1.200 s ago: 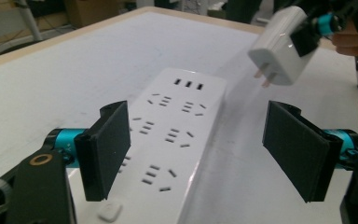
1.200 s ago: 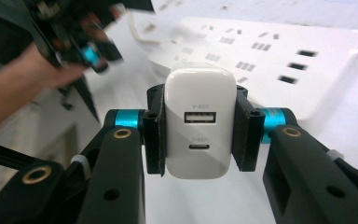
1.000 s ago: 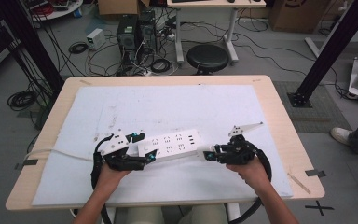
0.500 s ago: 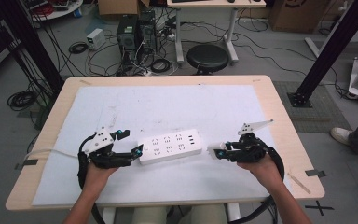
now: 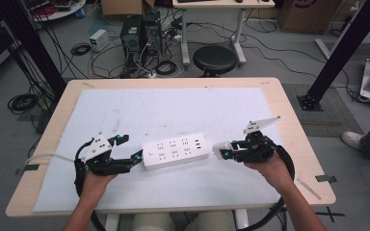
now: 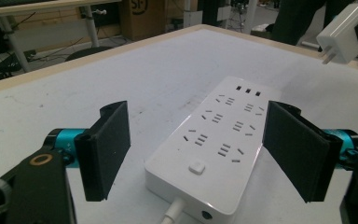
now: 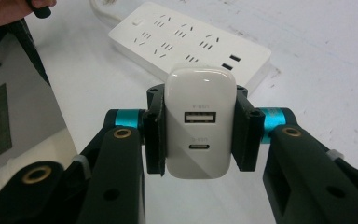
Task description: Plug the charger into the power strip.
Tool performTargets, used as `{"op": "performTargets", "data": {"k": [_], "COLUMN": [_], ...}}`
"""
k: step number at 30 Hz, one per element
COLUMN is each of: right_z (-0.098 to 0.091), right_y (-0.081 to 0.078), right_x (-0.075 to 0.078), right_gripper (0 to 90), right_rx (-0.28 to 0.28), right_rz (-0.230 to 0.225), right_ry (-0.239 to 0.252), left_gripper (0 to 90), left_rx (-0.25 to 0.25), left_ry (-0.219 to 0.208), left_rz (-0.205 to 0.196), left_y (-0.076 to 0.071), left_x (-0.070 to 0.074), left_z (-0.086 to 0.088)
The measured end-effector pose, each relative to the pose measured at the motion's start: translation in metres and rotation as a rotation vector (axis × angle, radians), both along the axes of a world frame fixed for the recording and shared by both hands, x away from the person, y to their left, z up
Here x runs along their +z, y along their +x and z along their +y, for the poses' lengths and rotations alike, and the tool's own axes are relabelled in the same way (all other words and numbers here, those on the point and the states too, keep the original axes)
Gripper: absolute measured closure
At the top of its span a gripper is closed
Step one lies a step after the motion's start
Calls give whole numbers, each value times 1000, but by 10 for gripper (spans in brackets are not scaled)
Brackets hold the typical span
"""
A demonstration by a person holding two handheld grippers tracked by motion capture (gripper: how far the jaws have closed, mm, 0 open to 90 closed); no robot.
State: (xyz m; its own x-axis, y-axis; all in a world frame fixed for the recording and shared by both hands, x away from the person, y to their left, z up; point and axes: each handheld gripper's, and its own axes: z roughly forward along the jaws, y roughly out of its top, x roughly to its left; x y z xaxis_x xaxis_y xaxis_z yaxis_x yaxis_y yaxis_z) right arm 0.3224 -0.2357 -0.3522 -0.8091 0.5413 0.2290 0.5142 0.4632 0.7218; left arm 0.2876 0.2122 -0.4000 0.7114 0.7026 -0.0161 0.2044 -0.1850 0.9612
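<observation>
A white power strip (image 5: 176, 151) lies flat on the white mat, with its switch end toward my left gripper (image 5: 131, 150). In the left gripper view the strip (image 6: 223, 135) runs away between the jaws of that gripper (image 6: 198, 140). They stand open on either side of its near end, with a gap showing on the left. Its white cord (image 6: 171, 213) leaves that end. My right gripper (image 5: 221, 150) hovers just off the strip's right end, shut on a white USB charger (image 7: 198, 121). The charger's ports face the camera, and the strip (image 7: 191, 39) lies beyond it.
The white mat (image 5: 173, 110) covers most of the wooden table (image 5: 289, 110). A strip of tape (image 5: 310, 188) lies at the near right corner. Beyond the far edge stand a black stool (image 5: 215, 60), computer towers (image 5: 131, 31) and tangled cables on the floor.
My left gripper has slid left along the strip to its end. My right gripper, still holding the charger, has drawn off the strip's right end and risen a little.
</observation>
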Motion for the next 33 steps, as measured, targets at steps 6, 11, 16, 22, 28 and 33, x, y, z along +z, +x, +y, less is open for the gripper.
{"op": "performTargets", "data": {"k": [6,11,16,22,28,33], "right_z": [10,21,32,49,67,81], "right_y": [10,18,27,38,52,61], "right_x": [7,12,18,31,41,46], "right_gripper": [637,638,637,637,637,637], "right_rx": [34,94,146,200,241,270], "right_rz": [-4,-28,-62,-100,-105,-109], "right_ry": [-37,-66,-113,-176,-222,-256], "left_gripper": [233,233,233,233,233,233], "left_rx": [10,24,38,46,49,56], "left_ry": [11,15,11,28,29,28], "left_rz": [4,4,-2,-3,-5,-4], "left_y": [-2,-5,-6,-5,-4,-4], "left_x": [-5,-6,-5,-6,-7,-9], "left_z": [5,12,17,20,25,29]}}
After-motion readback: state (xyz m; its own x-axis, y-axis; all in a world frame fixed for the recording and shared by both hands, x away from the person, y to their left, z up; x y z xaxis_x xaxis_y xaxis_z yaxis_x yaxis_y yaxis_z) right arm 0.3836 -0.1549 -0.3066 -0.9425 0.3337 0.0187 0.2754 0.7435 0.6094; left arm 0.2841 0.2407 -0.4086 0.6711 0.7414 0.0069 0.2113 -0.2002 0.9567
